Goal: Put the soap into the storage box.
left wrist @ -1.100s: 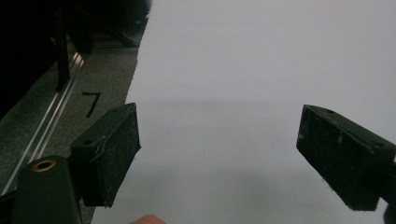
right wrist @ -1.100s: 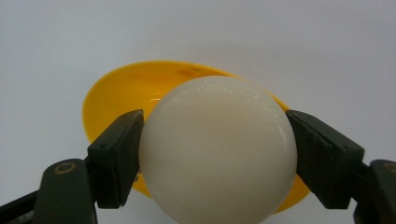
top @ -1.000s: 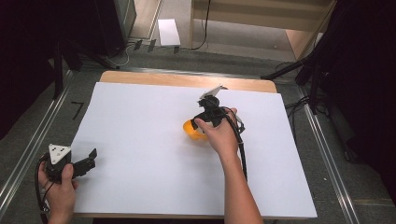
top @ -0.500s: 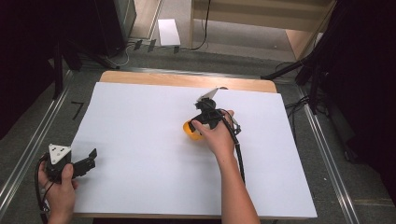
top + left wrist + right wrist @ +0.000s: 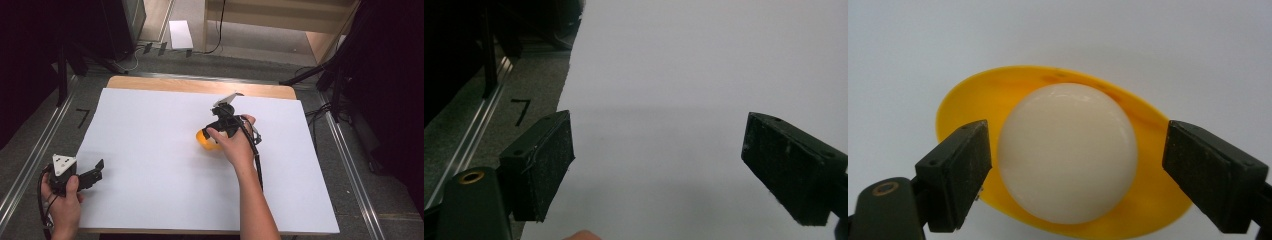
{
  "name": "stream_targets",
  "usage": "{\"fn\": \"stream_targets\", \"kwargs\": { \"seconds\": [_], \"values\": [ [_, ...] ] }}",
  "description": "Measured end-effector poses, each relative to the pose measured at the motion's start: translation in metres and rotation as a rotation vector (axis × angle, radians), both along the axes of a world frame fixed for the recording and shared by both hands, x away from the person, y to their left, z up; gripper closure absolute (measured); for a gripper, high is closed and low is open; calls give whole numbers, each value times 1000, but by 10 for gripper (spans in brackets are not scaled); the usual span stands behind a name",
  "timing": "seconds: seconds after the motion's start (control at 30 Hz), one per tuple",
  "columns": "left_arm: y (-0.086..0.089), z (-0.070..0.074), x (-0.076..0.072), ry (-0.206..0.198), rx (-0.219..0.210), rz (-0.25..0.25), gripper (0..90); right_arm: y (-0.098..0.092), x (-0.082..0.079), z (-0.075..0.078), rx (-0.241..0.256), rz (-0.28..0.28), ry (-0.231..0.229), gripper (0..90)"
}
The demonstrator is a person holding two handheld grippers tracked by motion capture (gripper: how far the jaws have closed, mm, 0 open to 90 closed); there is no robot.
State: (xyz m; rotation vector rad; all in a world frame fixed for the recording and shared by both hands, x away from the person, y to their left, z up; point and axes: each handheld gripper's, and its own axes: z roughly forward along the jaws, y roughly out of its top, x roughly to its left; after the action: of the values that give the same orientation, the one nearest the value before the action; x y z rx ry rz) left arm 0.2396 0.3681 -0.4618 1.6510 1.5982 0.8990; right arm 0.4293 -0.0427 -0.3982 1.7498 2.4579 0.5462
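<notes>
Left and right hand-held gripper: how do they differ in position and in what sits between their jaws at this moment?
The left hand-held gripper sits near the table's front left corner; the right hand-held gripper is over the middle of the white sheet. The left one's jaws frame bare sheet; the right one's straddle a cream ball in a yellow dish, without touching it. Both stand open, each held in one hand.

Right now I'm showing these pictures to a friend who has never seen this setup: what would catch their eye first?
Most likely the yellow dish with a cream ball sitting in it, near the middle of the white sheet. The right claw hangs open on either side of the ball, with a gap on the one side and barely any on the other. The left claw, also open, waits over the sheet's near left corner.
</notes>
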Motion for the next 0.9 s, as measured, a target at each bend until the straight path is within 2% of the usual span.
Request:
{"fn": "stream_targets", "kwargs": {
  "seconds": [0.33,0.9],
  "values": [
    [0,0,0,0,2,1,142,-15,-2,7,18,-25,-22,124],
    [-1,0,0,2,6,2,142,-41,-4,9,29,-74,-41,127]
  ]
}}
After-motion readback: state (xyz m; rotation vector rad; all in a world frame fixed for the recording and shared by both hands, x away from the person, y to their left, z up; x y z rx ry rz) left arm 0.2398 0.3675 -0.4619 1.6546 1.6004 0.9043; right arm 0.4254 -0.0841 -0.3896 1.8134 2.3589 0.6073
